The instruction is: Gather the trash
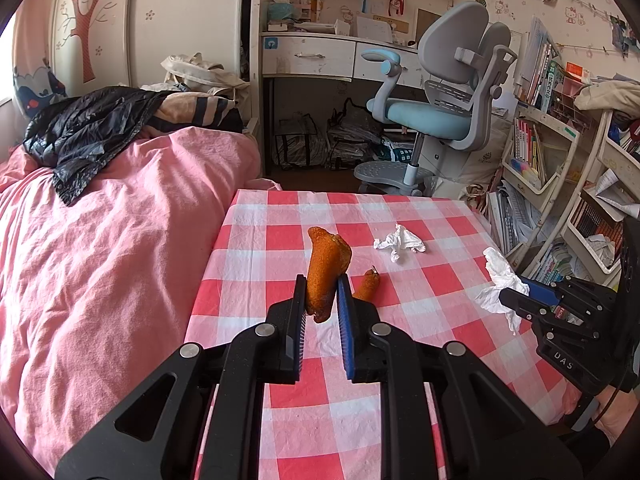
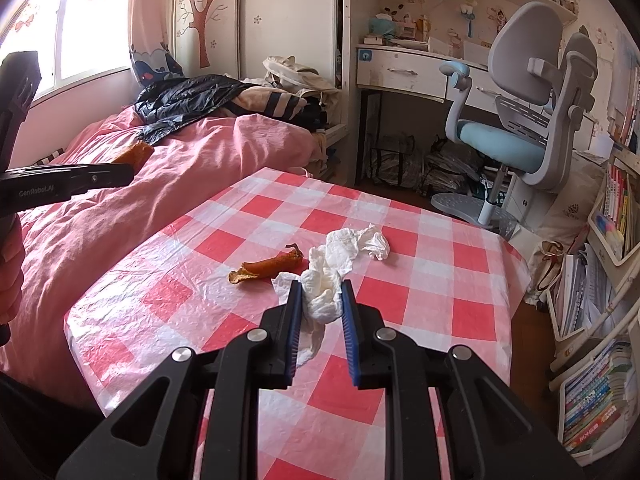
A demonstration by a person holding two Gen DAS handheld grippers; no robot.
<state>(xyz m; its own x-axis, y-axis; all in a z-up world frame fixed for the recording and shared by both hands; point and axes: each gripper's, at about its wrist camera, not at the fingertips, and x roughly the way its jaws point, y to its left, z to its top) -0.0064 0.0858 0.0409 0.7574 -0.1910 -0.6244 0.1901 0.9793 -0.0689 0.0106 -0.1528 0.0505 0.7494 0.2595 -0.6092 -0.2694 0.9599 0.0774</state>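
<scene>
Red-and-white checked plastic covers the tabletop [image 1: 420, 304], which stands against a pink bed [image 1: 100, 240]. Above that tabletop, the left tongs [image 1: 322, 294] are clamped narrow on a large orange peel [image 1: 326, 268], held upright and clear of the cloth; its lower tip hangs below the pads. The right tongs [image 2: 320, 298] pinch a crumpled white tissue [image 2: 324, 292], whose loose tail droops onto the tabletop. A smaller curled peel strip [image 2: 266, 268] lies on the tabletop just left of the held tissue; in the left view the tongs hide most of it. A second tissue wad [image 1: 400, 243] lies farther back on the tabletop, toward the blue desk chair [image 1: 436, 116].
</scene>
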